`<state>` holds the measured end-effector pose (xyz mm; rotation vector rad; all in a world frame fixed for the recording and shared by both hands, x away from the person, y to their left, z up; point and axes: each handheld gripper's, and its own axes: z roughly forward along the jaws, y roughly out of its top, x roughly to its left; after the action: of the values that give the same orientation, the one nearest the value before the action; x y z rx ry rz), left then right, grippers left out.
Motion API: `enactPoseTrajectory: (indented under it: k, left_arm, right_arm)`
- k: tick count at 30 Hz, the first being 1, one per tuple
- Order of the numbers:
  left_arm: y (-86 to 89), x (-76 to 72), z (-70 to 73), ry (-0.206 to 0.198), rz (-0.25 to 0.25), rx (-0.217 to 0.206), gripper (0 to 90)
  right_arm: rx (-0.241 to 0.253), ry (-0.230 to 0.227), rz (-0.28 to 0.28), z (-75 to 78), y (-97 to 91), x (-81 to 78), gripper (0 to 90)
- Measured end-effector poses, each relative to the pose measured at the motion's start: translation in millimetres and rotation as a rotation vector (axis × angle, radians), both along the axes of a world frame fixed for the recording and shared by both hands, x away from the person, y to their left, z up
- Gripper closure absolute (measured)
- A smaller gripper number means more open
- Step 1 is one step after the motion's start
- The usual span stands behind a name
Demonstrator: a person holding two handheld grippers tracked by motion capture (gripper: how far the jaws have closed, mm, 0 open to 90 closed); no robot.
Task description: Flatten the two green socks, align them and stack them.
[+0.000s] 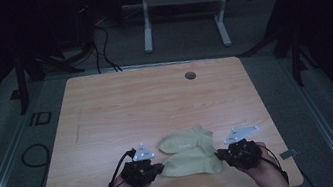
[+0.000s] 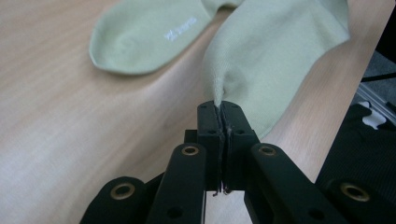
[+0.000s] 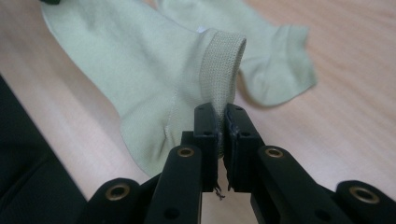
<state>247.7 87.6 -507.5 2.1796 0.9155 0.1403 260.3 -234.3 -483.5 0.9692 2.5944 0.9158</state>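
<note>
Two pale green socks lie near the table's front edge. The near sock (image 1: 191, 163) is stretched between both grippers. My left gripper (image 1: 158, 166) is shut on its toe end (image 2: 243, 60), the fabric pinched into a peak between the jaws. My right gripper (image 1: 220, 155) is shut on its ribbed cuff (image 3: 223, 70), which stands up in a loop above the jaws. The far sock (image 1: 182, 140) lies flat just behind it, with small white lettering (image 2: 180, 28) on it; its cuff end (image 3: 275, 60) rests past the held cuff.
The wooden table (image 1: 156, 105) has a round grey cable port (image 1: 190, 75) at the back. Its front edge runs just below the hands. Cables and a white frame's legs (image 1: 182, 15) stand on the dark floor behind.
</note>
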Motion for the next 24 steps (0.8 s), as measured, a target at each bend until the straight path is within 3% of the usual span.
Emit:
enactPoseTrajectory:
  k: [14,19,24]
  left_arm:
    - [-9.2,49.9,25.0,-0.026,0.041,0.005,87.8]
    - [-16.3,67.5,18.3,-0.004,0.058,0.046,87.8]
    - [-19.1,81.7,5.2,0.036,0.059,0.081,87.8]
  right_arm:
    - [0.001,-0.038,-0.057,25.3,1.7,50.9,84.4]
    - [-0.011,-0.017,-0.072,21.3,3.6,68.7,84.4]
    - [-0.027,0.031,-0.089,7.8,3.5,87.4,84.3]
